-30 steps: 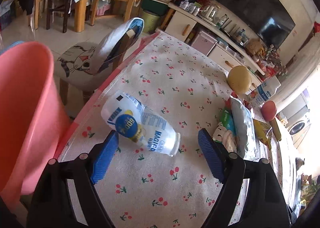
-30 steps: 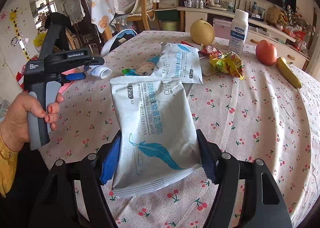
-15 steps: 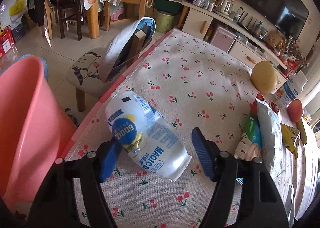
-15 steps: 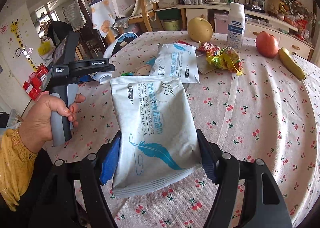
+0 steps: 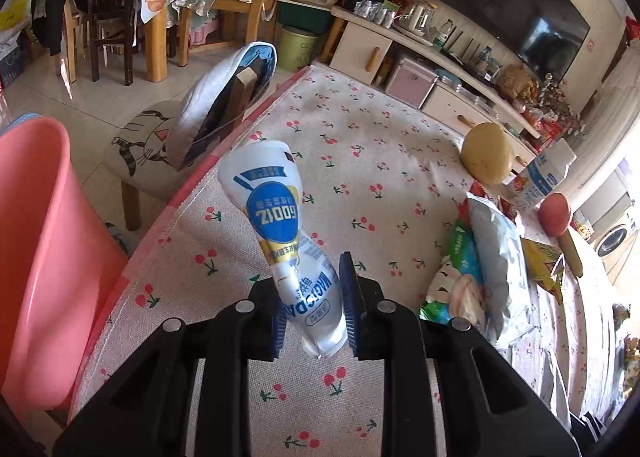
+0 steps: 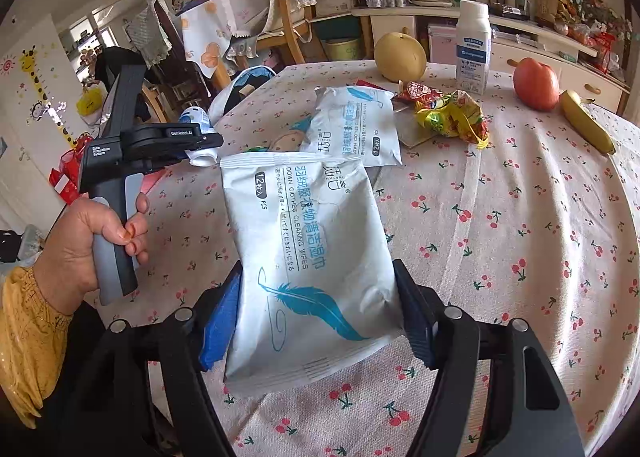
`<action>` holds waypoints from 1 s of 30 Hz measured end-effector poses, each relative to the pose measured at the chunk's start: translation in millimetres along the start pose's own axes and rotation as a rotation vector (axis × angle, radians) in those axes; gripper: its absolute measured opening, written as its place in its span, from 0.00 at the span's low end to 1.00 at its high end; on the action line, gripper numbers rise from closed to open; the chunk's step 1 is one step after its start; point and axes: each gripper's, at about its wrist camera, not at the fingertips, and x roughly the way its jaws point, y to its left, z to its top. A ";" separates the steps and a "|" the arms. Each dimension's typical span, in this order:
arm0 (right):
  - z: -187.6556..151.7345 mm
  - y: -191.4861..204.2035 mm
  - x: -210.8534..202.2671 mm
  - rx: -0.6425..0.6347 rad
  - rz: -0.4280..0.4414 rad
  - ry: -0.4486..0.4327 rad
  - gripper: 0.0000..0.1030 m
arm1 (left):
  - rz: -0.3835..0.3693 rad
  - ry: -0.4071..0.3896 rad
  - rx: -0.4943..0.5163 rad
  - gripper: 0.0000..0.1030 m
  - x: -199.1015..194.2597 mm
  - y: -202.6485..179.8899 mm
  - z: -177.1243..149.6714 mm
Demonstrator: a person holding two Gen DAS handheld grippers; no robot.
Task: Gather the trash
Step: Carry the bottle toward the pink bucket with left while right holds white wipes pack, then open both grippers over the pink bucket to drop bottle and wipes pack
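Left gripper [image 5: 312, 305] has its jaws pinched tight on a crumpled white-and-blue bottle [image 5: 280, 217] — squeezed near the open end, with the rest sticking up and away over the table [image 5: 384, 161], clear of the cherry-print cloth. A pink bin [image 5: 44, 257] sits just off the table edge on the left, next to a chair [image 5: 208, 129] with a cat cushion. From the right wrist view you can see the hand [image 6: 92, 241] wrapped around that gripper's handle, with the bottle poking out the front. Right gripper [image 6: 320, 313] has its jaws spread wide but pressed on both sides of a wipes pack [image 6: 308, 249] — white with a teal feather, held flat and pointing out over the table. A second wipes pack [image 6: 356, 129] lies on the table beyond it, with a snack wrapper [image 6: 452, 117] just beside that. Further back: a pear [image 6: 400, 57], a milk bottle [image 6: 474, 49], an apple [image 6: 536, 83] and a banana [image 6: 586, 123].
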 end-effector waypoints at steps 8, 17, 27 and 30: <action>2.2 4.7 3.6 0.064 0.059 -0.015 0.69 | -0.078 -0.053 0.001 0.25 -37.5 3.3 2.8; 24.3 42.9 4.5 0.074 0.133 -0.052 0.69 | -0.064 -0.140 -0.088 0.25 -78.6 43.0 14.1; 76.5 139.6 25.9 -0.031 0.272 -0.072 0.69 | 0.058 -0.214 -0.243 0.25 -111.4 117.0 30.6; 94.7 171.8 38.2 -0.053 0.328 -0.063 0.69 | 0.095 -0.224 -0.297 0.25 -118.0 141.9 34.2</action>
